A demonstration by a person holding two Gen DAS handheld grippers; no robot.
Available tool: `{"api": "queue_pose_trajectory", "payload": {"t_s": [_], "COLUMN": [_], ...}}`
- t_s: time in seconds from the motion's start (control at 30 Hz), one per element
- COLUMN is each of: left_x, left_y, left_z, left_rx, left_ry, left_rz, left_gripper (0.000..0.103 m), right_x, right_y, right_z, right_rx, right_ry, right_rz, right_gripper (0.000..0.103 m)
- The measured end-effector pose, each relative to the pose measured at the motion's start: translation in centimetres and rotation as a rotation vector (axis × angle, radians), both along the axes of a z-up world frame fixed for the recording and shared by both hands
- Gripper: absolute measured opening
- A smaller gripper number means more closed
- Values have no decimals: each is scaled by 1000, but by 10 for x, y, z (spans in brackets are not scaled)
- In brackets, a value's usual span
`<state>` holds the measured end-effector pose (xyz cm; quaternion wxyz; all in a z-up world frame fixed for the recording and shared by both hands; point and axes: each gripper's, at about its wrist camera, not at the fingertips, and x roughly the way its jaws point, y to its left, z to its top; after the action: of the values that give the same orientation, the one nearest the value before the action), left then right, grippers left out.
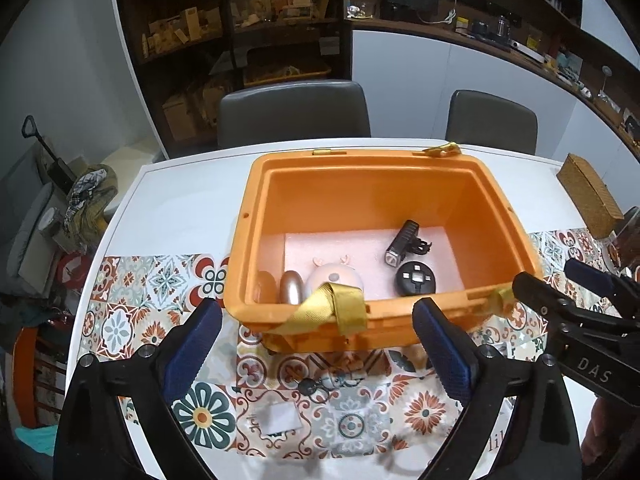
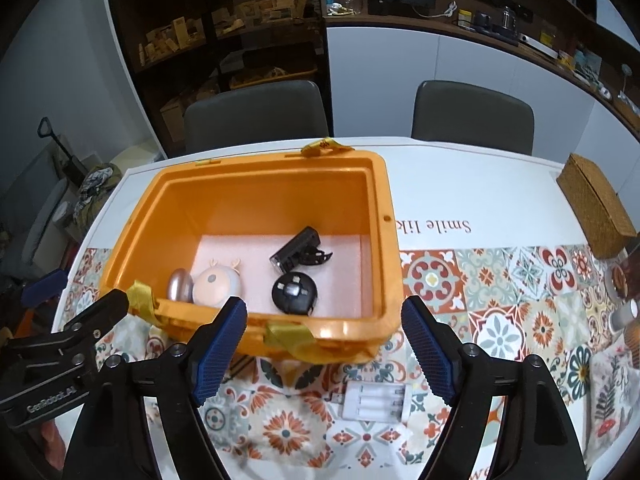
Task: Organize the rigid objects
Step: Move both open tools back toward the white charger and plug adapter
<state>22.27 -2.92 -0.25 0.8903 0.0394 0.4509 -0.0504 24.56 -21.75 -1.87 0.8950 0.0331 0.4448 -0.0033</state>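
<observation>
An open orange bin [image 1: 360, 168] [image 2: 384, 240] stands on the patterned tablecloth. Inside lie a black bike light [image 1: 402, 242] [image 2: 294, 250], a round black device [image 1: 416, 279] [image 2: 294, 290], a pink deer-shaped gadget [image 1: 334, 276] [image 2: 218, 282] and a rose-gold oval [image 1: 290, 286] [image 2: 180, 284]. My left gripper [image 1: 318, 348] is open and empty in front of the bin's near wall. My right gripper [image 2: 324, 348] is open and empty, also before the near wall. A white battery charger [image 2: 376, 402] lies on the cloth between the right fingers. A small black-and-white object [image 1: 326, 384] lies below the left gripper.
A wicker box [image 1: 590, 196] [image 2: 596, 210] sits at the table's right edge. Jars [image 2: 622, 284] stand at far right. Two grey chairs [image 1: 294, 114] [image 2: 472, 114] are behind the table. A white card [image 1: 280, 418] lies on the cloth.
</observation>
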Motion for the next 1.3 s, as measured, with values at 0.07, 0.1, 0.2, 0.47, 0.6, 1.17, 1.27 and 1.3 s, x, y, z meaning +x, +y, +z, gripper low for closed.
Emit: {"api": "queue_pose_trajectory", "payload": {"t_s": [0.07, 0.1, 0.2, 0.47, 0.6, 1.17, 1.27, 1.3], "left_x": [-4, -6, -11, -19, -24, -30, -30, -30], "left_y": [-2, -3, -4, -8, -13, -30, -33, -34], "left_z": [-1, -2, -7, -22, -32, -67, -75, -77], "left_rx": [-5, -6, -9, -18, -20, 25, 35, 39], "left_ry": [4, 8, 19, 64, 89, 160, 179, 183], "left_rz": [-6, -8, -12, -9, -11, -17, -20, -21], "left_gripper": [99, 99, 99, 99, 99, 99, 99, 99], "right_x": [-5, -7, -12, -23, -28, -40, -40, -40], "right_y": [-2, -3, -6, -14, -17, -29, -30, -30], "right_z": [-2, -3, -6, -17, -22, -54, -61, -64], "right_rx": [3, 3, 8, 5, -5, -21, -22, -25], "right_ry": [-2, -2, 5, 19, 18, 71, 84, 91], "right_rz": [-3, -5, -8, -15, -17, -28, -31, -32], "right_gripper": [80, 80, 81, 81, 82, 85, 85, 85]}}
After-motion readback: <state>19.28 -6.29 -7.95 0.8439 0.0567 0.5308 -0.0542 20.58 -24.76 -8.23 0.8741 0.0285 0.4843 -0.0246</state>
